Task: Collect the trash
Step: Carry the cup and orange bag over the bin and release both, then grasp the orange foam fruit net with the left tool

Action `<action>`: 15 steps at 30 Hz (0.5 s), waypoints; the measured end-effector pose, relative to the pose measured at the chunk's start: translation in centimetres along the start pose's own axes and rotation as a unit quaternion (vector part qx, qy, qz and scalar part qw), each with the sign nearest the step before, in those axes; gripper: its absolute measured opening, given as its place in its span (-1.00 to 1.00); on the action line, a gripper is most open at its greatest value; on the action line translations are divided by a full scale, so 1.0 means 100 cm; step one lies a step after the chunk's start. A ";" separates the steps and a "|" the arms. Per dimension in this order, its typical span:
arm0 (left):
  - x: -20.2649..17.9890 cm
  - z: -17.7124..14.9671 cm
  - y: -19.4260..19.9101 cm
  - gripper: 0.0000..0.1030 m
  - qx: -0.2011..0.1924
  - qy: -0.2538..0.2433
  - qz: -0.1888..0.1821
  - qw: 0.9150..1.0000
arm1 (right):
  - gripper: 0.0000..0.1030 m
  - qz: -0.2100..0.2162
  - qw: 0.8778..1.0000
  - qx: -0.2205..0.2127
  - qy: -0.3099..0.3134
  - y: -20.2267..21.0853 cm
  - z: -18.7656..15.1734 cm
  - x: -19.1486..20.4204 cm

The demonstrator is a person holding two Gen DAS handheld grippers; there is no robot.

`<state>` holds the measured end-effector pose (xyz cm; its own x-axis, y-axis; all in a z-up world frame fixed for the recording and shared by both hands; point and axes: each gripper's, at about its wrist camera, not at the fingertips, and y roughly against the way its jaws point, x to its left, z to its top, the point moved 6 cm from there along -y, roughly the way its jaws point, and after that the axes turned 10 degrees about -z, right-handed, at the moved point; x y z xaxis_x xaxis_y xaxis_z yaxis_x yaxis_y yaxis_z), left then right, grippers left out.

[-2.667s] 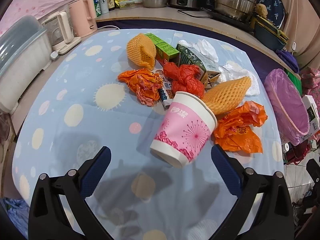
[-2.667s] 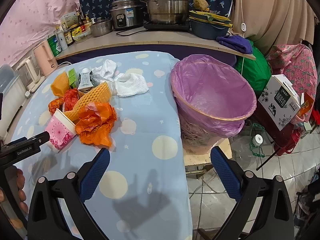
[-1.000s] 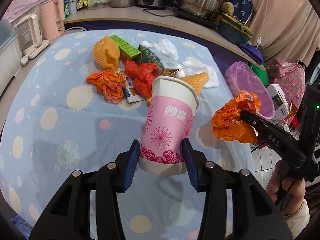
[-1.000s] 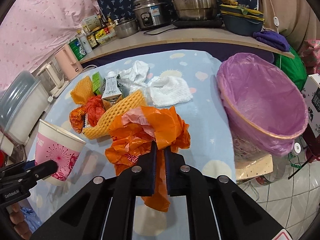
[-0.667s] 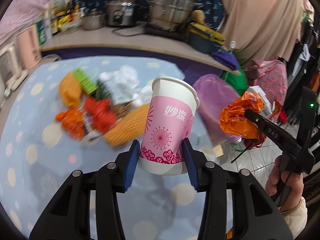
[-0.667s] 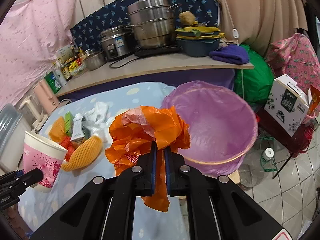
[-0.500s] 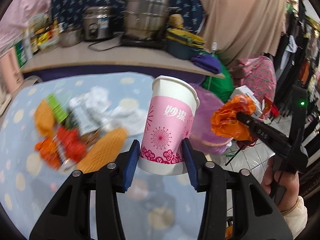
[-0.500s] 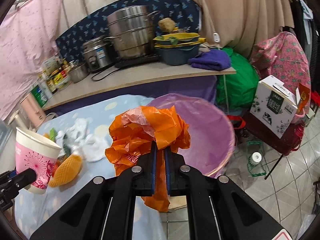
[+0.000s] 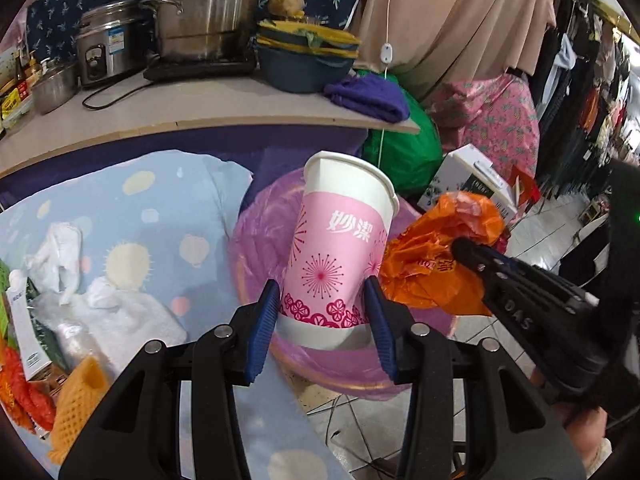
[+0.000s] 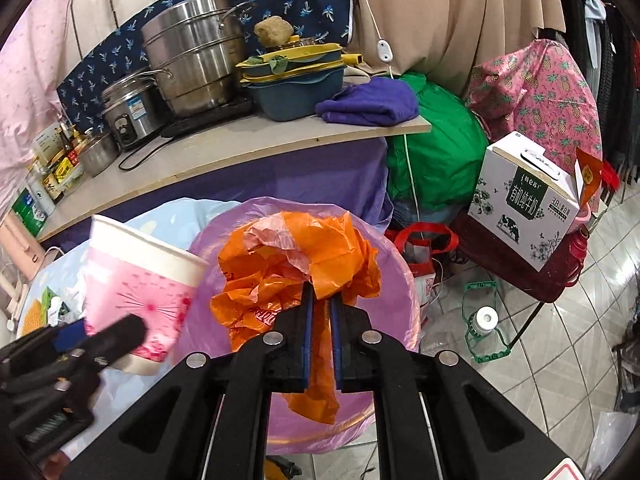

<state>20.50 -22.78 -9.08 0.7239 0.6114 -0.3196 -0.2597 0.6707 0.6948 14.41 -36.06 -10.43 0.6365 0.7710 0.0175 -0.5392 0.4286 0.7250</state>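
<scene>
So we're at the drop step: left tool (image 9: 322,314) clamps the pink paper cup (image 9: 340,256), right tool (image 10: 320,304) pinches the orange plastic bag (image 10: 296,264) at 12 o'clock (both over the purple-lined trash bin (image 10: 394,280)), next is probably just letting go.

The pink paper cup (image 9: 340,248) and crumpled orange plastic bag (image 10: 296,268) hide most of the purple-lined bin's (image 10: 394,280) inside.
</scene>
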 end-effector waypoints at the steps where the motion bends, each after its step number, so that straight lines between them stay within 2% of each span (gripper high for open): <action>1: -0.001 0.000 -0.007 -0.19 0.005 -0.003 0.001 1.000 | -0.81 -0.001 1.000 0.001 0.001 -0.003 0.000 0.000; 4: -0.005 -0.001 -0.022 -0.18 0.013 -0.003 -0.001 1.000 | -0.74 -0.009 1.000 0.001 0.003 -0.008 -0.001 -0.001; 7: -0.008 -0.001 -0.031 -0.19 0.016 0.002 -0.008 1.000 | -0.56 -0.011 1.000 -0.001 0.003 -0.010 -0.001 -0.003; 9: -0.008 -0.003 -0.031 -0.10 0.011 0.005 -0.005 1.000 | -0.27 -0.015 1.000 -0.004 0.002 -0.010 0.000 -0.004; 11: -0.006 -0.003 -0.029 0.21 0.006 0.007 0.008 1.000 | -0.20 -0.025 1.000 -0.014 0.001 -0.008 0.002 -0.007; 13: -0.002 -0.003 -0.025 0.34 0.000 0.011 0.012 1.000 | -0.08 -0.026 0.999 -0.018 -0.004 -0.006 0.004 -0.011; 15: 0.001 -0.003 -0.018 0.35 -0.005 0.016 0.014 1.000 | -0.05 -0.024 0.999 -0.023 -0.010 -0.001 0.006 -0.014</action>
<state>20.83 -23.79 -10.60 0.6952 0.6435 -0.3203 -0.2863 0.6566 0.6978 13.92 -37.45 -10.17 0.6735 0.7392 -0.0024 -0.5315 0.4865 0.6934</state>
